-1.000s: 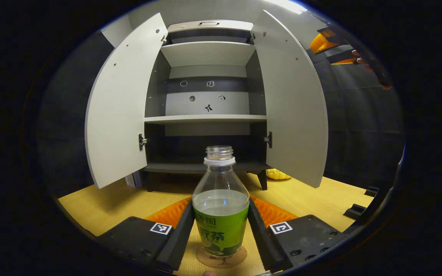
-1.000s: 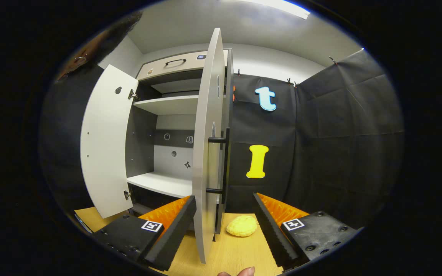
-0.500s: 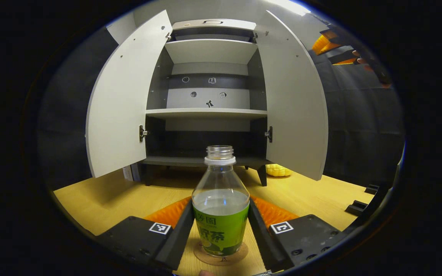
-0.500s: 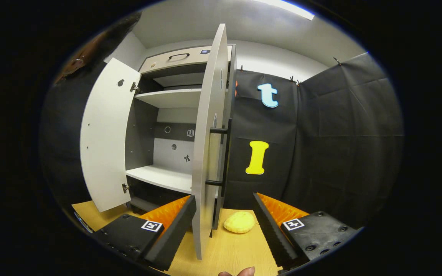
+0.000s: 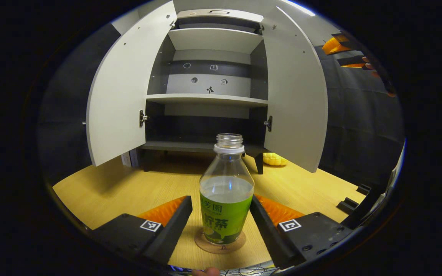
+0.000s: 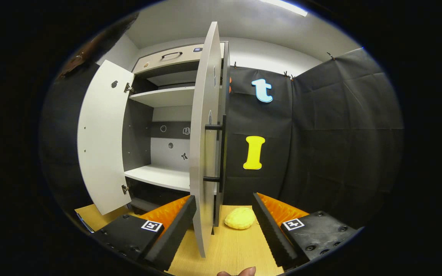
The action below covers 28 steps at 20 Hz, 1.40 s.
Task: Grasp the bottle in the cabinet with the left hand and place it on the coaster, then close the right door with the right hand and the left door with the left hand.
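Item: clear plastic bottle with green label (image 5: 226, 199), upright on the round cork coaster (image 5: 220, 245), on the wooden table (image 5: 129, 191).
Your left gripper (image 5: 221, 226) stands released, fingers apart from the bottle (placement looks done); your right gripper (image 6: 224, 226) is spread, astride the grey right door's (image 6: 204, 153) edge, ready to push; the white left door (image 5: 117, 96) hangs open.

Black cloth wall (image 6: 332, 145), wooden tabletop (image 5: 129, 188), ceiling light (image 6: 282, 7).

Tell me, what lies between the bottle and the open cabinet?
In the left gripper view, bare wooden table lies between the bottle, standing on its coaster, and the cabinet. Nothing stands on that stretch.
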{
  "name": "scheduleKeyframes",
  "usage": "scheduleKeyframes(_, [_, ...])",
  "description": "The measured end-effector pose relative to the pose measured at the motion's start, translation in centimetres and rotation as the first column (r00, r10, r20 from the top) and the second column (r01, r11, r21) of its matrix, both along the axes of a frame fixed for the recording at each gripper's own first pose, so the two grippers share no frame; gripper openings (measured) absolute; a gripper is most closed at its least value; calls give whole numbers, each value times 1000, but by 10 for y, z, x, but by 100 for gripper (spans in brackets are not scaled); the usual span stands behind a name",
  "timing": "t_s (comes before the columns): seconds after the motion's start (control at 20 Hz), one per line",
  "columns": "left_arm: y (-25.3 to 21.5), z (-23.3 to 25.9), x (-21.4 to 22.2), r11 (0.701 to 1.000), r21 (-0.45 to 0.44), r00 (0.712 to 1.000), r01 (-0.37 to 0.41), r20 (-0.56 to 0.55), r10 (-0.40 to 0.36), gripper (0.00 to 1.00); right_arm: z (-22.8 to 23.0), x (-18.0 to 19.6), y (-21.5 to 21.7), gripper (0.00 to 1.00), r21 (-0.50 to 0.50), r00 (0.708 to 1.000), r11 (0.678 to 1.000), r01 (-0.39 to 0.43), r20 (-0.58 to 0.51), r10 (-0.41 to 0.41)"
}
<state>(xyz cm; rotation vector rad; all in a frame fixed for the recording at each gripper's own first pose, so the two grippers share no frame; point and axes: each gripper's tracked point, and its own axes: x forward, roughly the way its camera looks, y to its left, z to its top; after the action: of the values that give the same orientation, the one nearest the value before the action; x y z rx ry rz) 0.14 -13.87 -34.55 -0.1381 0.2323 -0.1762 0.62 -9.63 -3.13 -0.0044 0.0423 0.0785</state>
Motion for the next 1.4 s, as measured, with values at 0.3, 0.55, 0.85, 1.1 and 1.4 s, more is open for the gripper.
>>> scheduleKeyframes(0.3, [30,72,-34,999,-1,998,49,31,-49,95,11,-1,-3,97,-3,997,997,77,24,-77])
scheduleKeyframes(0.55, [89,157,-32,999,35,992,-4,123,0,95,16,-1,-13,97,-14,992,993,121,25,-121])
scheduleKeyframes(0.85, [149,219,-23,986,60,978,-156,152,145,95,19,11,-40,97,-42,986,986,164,0,-164])
scheduleKeyframes(1.1, [178,232,-20,965,6,958,-261,121,259,95,21,38,-52,97,13,984,984,179,-25,-179])
scheduleKeyframes(1.4, [212,239,-25,943,42,938,-330,127,322,95,24,56,-37,97,22,990,990,140,-12,-140])
